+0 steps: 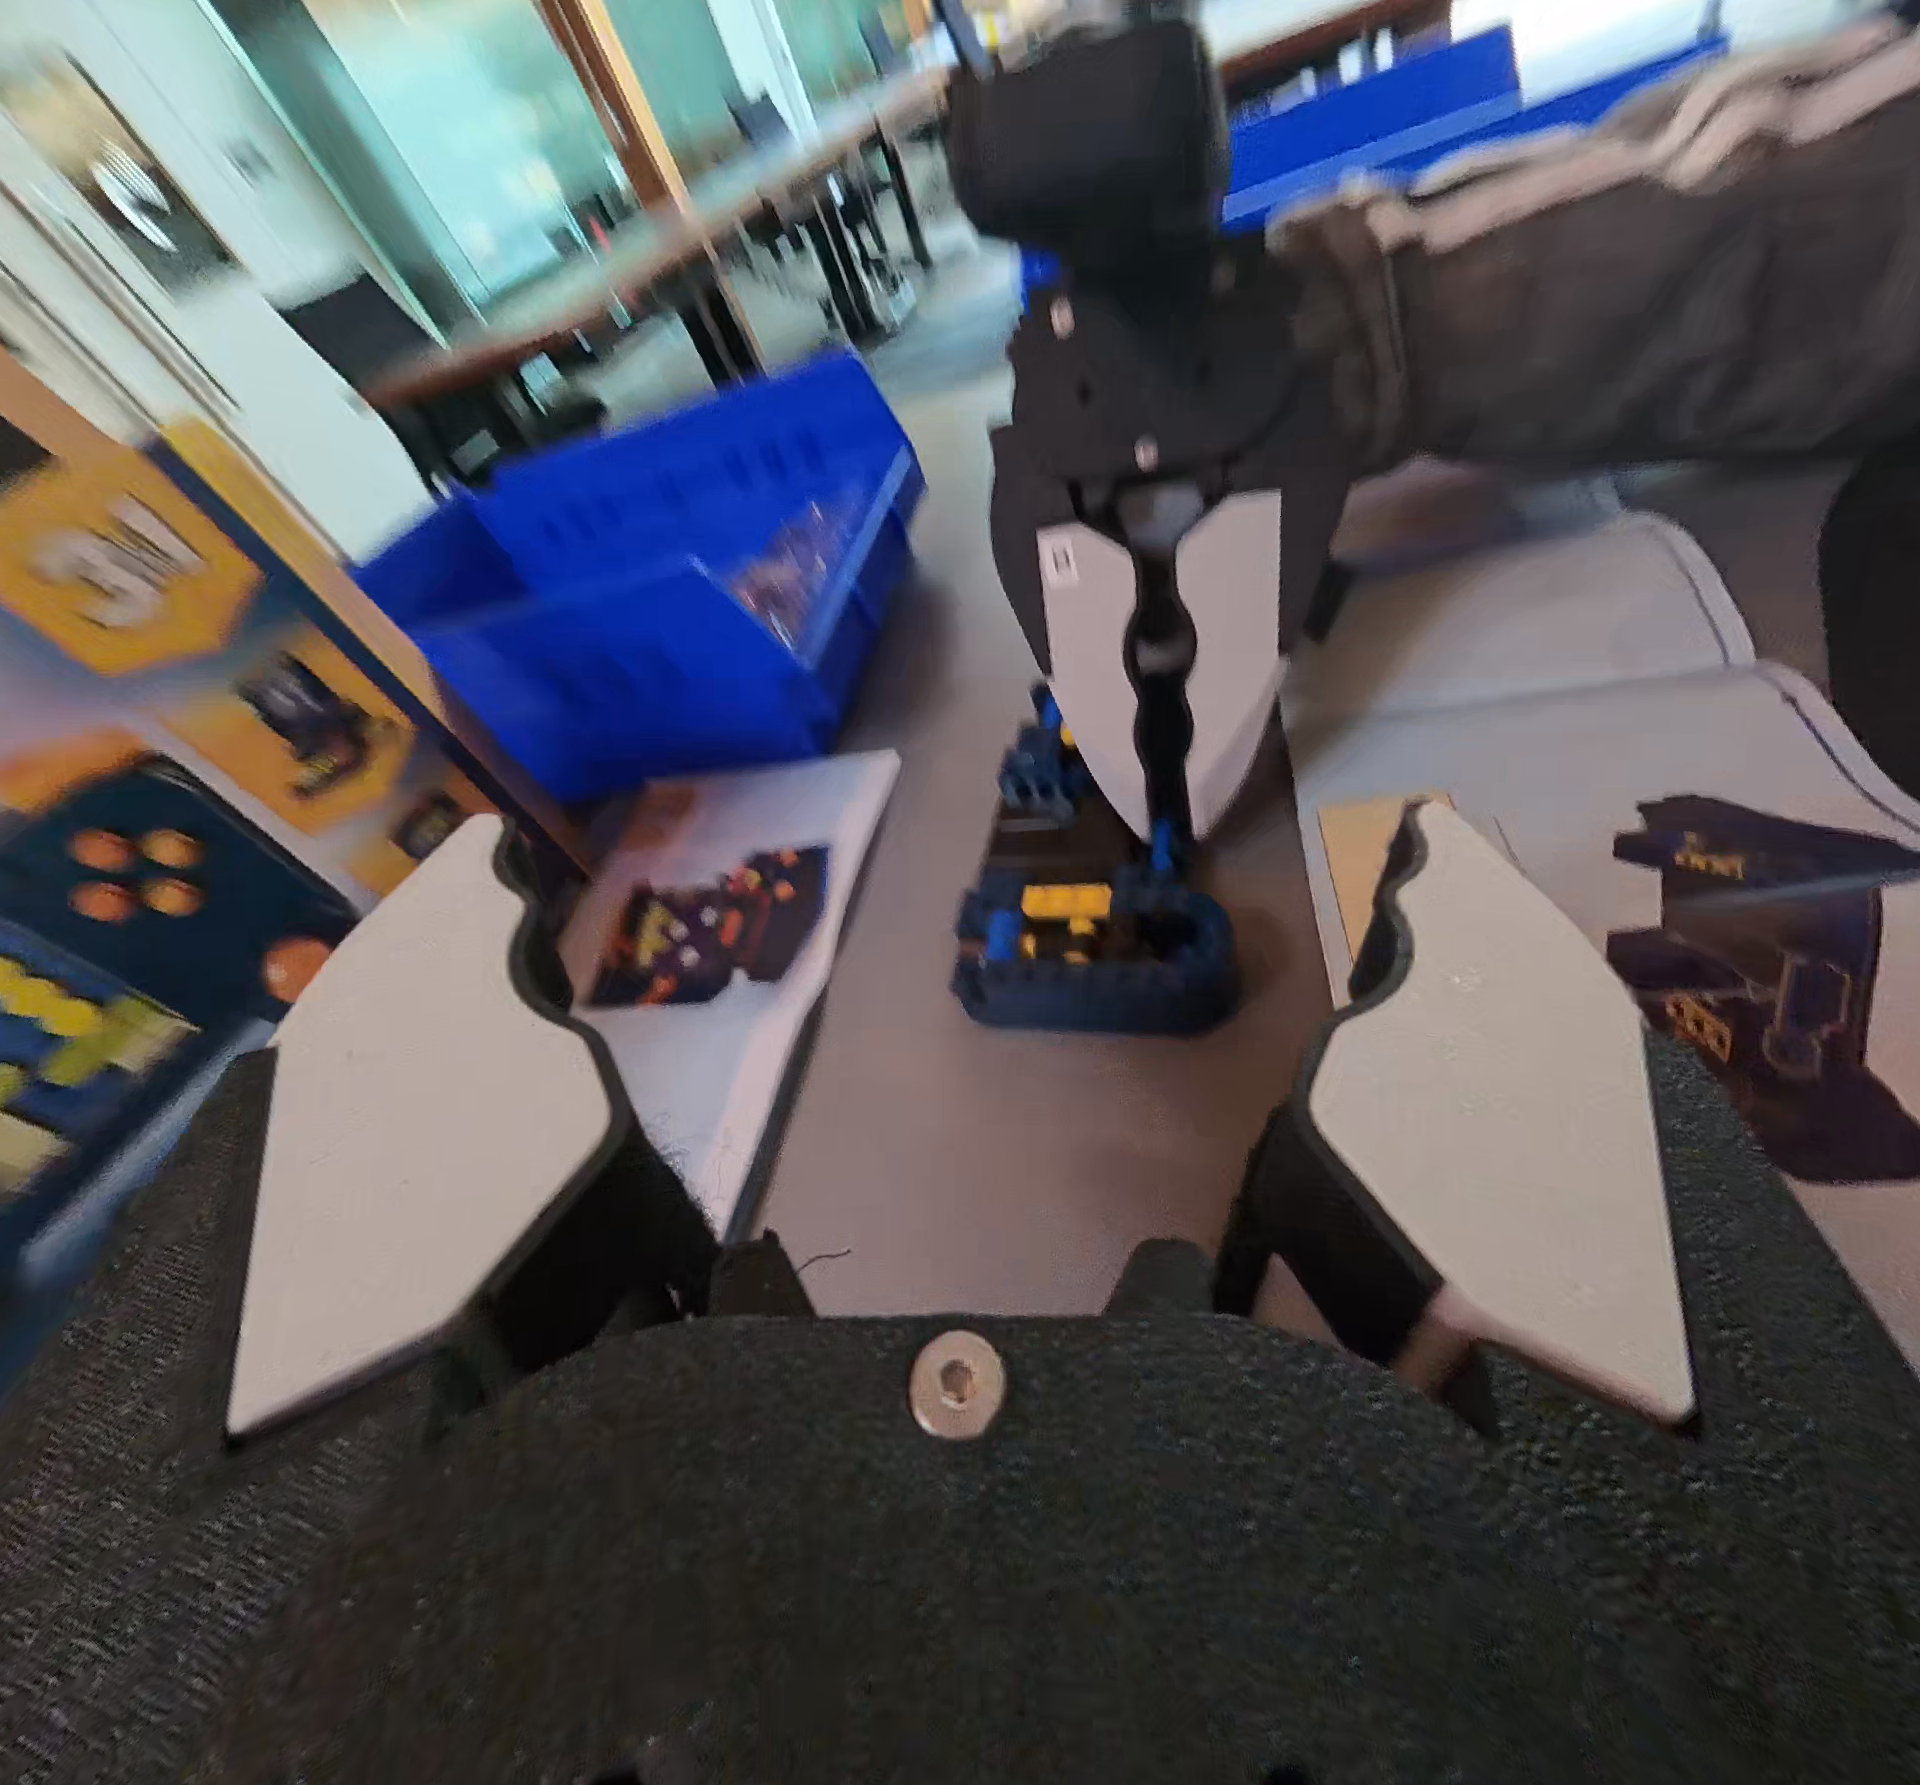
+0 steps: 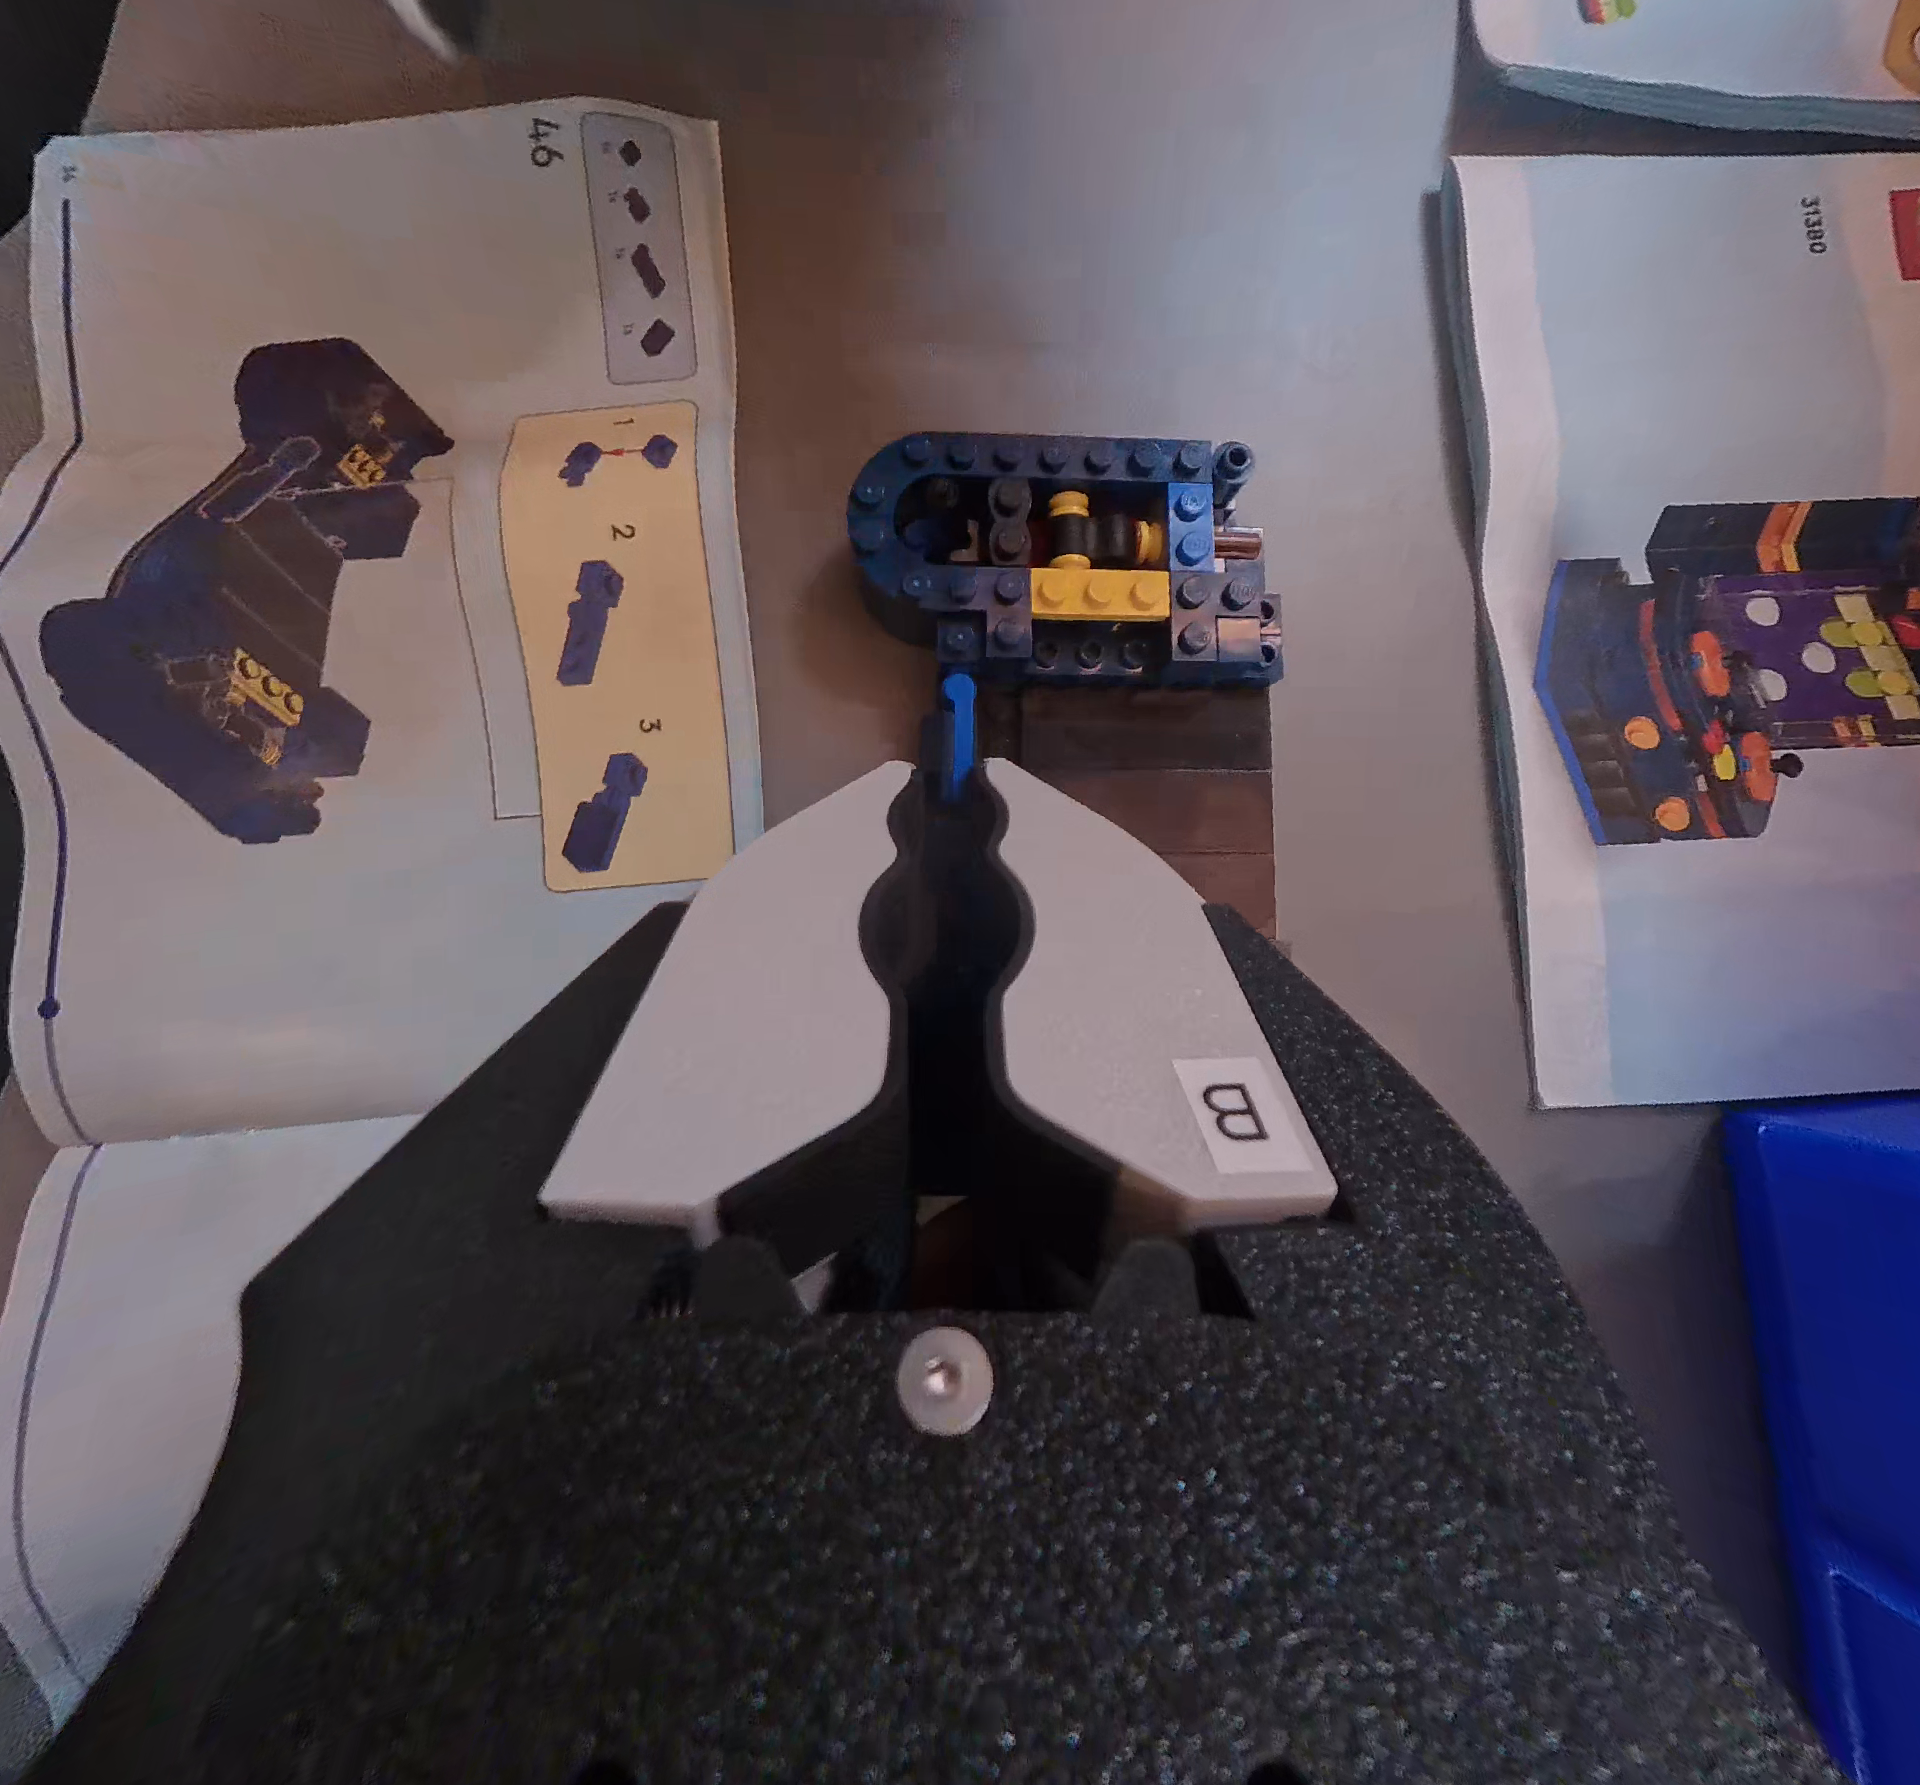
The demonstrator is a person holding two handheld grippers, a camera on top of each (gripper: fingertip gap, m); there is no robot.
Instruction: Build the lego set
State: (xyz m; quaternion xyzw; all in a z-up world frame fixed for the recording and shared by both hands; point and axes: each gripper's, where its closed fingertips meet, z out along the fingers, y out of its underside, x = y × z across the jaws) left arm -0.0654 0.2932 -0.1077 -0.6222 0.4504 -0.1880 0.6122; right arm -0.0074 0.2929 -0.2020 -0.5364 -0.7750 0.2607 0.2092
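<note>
right jaws pinch a blue piece at the brick model

at the bottom of the left wrist view, the left gripper (image 1: 956, 914) has its jaws spread wide, with bare grey counter (image 1: 935, 1153) between them. just beyond, at centre frame, sits the dark blue and yellow toy brick model (image 1: 1091, 935). the right gripper (image 2: 951, 769) comes down over it, its jaws narrowed onto a small slim blue brick piece (image 2: 956, 727) whose tip lies just beside the model's near corner. an open instruction booklet (image 2: 364, 592) lies at left of the right wrist view. blue plastic bins (image 1: 665, 592) stand farther back, centre left.
</note>
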